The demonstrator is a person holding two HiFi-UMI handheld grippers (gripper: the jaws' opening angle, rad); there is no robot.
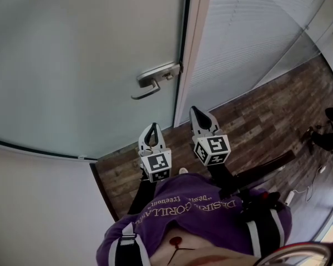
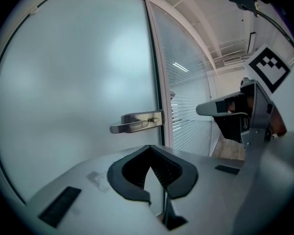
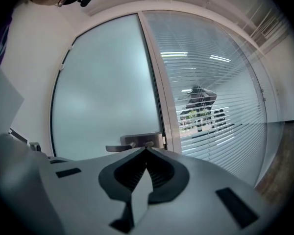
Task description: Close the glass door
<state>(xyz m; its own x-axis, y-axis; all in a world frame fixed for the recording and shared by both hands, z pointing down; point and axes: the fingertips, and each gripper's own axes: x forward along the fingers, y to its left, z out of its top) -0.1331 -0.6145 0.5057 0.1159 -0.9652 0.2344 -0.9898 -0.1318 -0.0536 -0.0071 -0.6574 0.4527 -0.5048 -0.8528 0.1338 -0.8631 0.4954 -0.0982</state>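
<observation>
Glass door: a tall frosted pane fills the upper left of the head view. Its handle-side edge lies right against the frame.

Door handle: a metal lever on a plate at the door's right edge, pointing left across the glass, about level.

Door frame: a pale upright post, just right of the handle.

Left gripper: held in front of the person, aimed at the door below the handle. Its claw is pressed together with nothing in it, and it stands apart from the door.

Right gripper: just beside the left one and a little further forward, aimed at the foot of the frame. Its claw is also pressed together on nothing, and it touches neither door nor handle.

Glass wall: right of the frame, covered with fine horizontal blinds. The right gripper view shows dark shapes behind them, too blurred to tell.

Wooden floor: dark planks run under both grippers; a strip of it lies between them and the door.

White wall: plain, at the lower left, beside the door's hinge side.

Purple shirt: the person's chest with pale lettering, at the bottom of the head view.

Dark objects: at the far right on the floor with thin cables near them, well away from the door.
</observation>
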